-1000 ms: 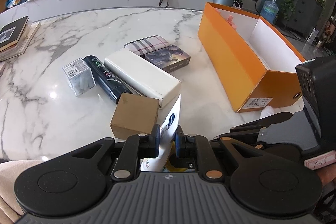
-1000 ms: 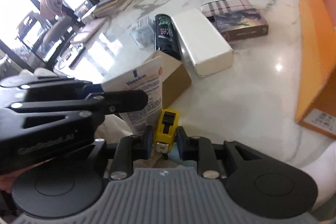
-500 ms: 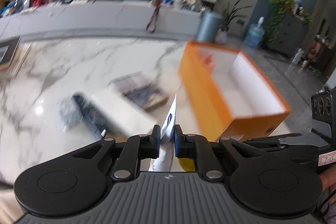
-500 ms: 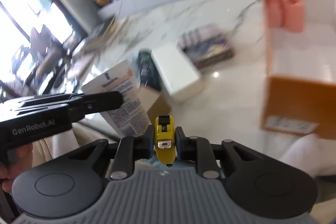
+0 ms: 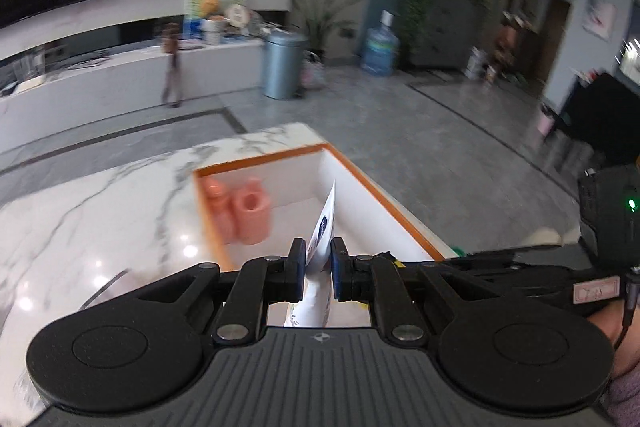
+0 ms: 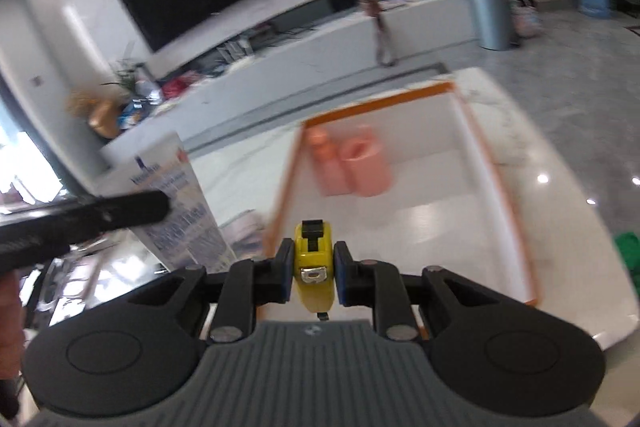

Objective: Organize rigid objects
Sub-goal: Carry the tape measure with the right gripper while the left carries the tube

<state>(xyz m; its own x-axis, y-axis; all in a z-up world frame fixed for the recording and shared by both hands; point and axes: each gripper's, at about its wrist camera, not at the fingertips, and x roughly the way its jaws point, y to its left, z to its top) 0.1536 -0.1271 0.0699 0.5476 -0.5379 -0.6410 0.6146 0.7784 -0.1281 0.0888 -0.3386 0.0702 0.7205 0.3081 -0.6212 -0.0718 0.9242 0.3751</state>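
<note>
Both tongs now sit higher, above the orange box (image 5: 384, 195), with the earlier clutter out of frame.

Left wrist view: left tongs (image 5: 319, 269) pinch a flat white tube (image 5: 322, 231) edge-on over the box's white interior; pink containers (image 5: 244, 213) stand inside, marble surface (image 5: 100, 211) beside.

Right wrist view: right tongs (image 6: 313, 277) clamp a glossy yellow tape measure (image 6: 313, 259) above the box's near end.

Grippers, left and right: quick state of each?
Left gripper: shut on the white tube.
Right gripper: shut on the yellow tape measure.
</note>
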